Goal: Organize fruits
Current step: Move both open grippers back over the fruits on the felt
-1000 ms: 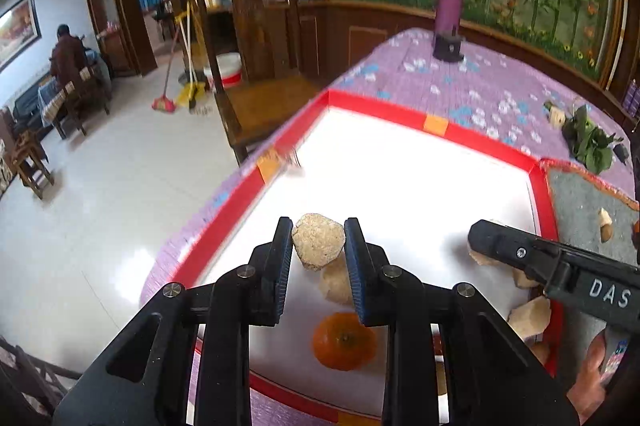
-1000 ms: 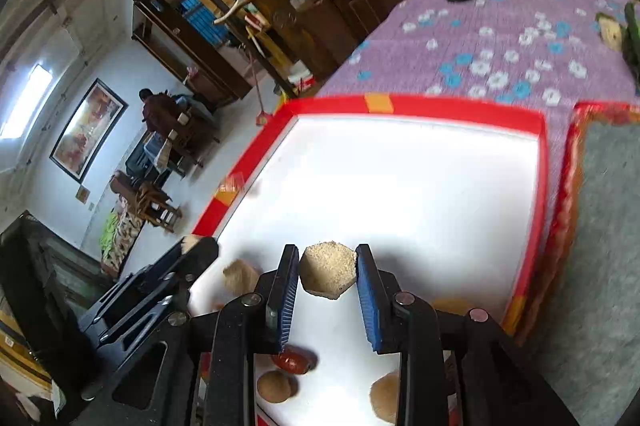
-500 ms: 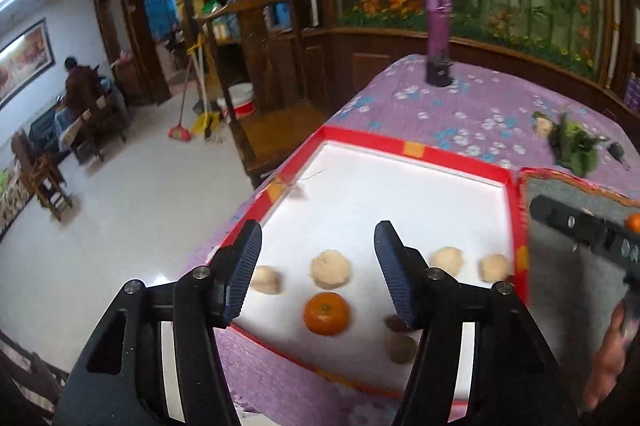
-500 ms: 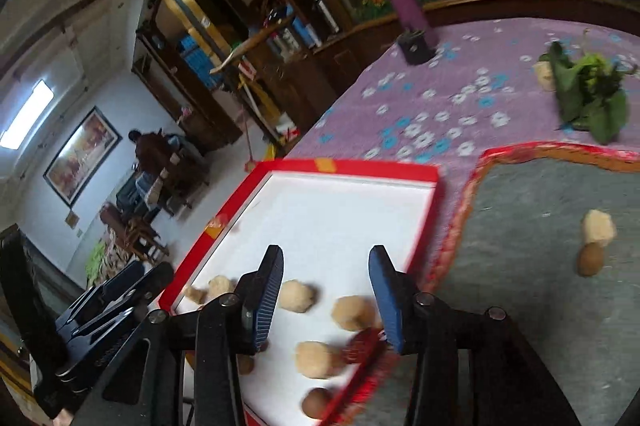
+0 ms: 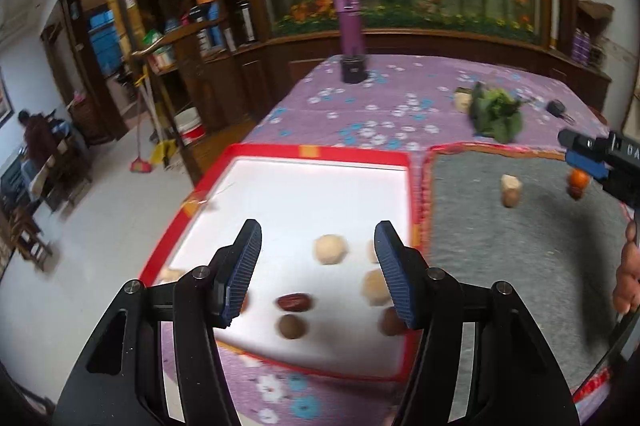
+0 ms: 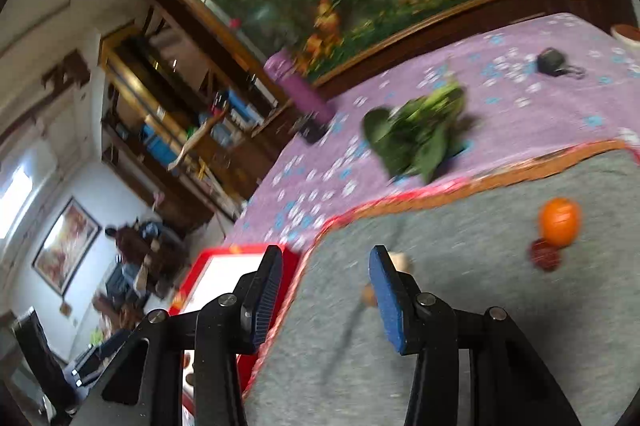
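Both claws hang open and empty; the right claw (image 6: 324,286) should center on the orange (image 6: 559,222) ahead-right, while the left claw (image 5: 316,266) waits above the tray (image 5: 320,155).

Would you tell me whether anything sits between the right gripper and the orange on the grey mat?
Nothing visible does: the right gripper is open and empty, and only bare grey mat separates it from the orange. A dark red fruit touches the orange's near side.

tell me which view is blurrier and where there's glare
Right wrist view is blurrier: the leafy greens and orange fruit are smeared, and a bright light blows out the top. Left wrist view is sharper, though the white tray floor is washed out; fisheye bends both.
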Available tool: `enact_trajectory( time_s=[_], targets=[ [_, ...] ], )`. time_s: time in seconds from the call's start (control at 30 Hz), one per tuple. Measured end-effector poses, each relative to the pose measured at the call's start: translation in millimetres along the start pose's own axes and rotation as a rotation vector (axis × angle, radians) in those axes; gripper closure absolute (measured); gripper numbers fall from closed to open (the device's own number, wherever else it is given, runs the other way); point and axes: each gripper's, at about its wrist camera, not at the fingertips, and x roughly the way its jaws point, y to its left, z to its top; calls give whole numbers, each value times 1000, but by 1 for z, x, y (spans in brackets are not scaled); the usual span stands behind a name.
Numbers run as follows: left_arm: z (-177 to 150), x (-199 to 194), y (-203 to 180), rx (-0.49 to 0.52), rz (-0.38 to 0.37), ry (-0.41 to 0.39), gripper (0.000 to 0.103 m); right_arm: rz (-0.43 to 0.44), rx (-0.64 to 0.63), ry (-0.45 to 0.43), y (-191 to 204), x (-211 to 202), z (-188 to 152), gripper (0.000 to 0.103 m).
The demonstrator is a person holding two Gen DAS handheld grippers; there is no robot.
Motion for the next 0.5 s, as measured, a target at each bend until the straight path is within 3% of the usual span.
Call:
enact_trajectory(
  time_s=[0.17, 0.5],
  targets=[
    [9, 0, -30, 69, -46, -3, 44, -20, 37, -66, -29, -43, 13, 59],
    [9, 23, -72, 127, -149, 42, 44, -93, 190, -104, -107, -109, 20, 58]
  ],
)
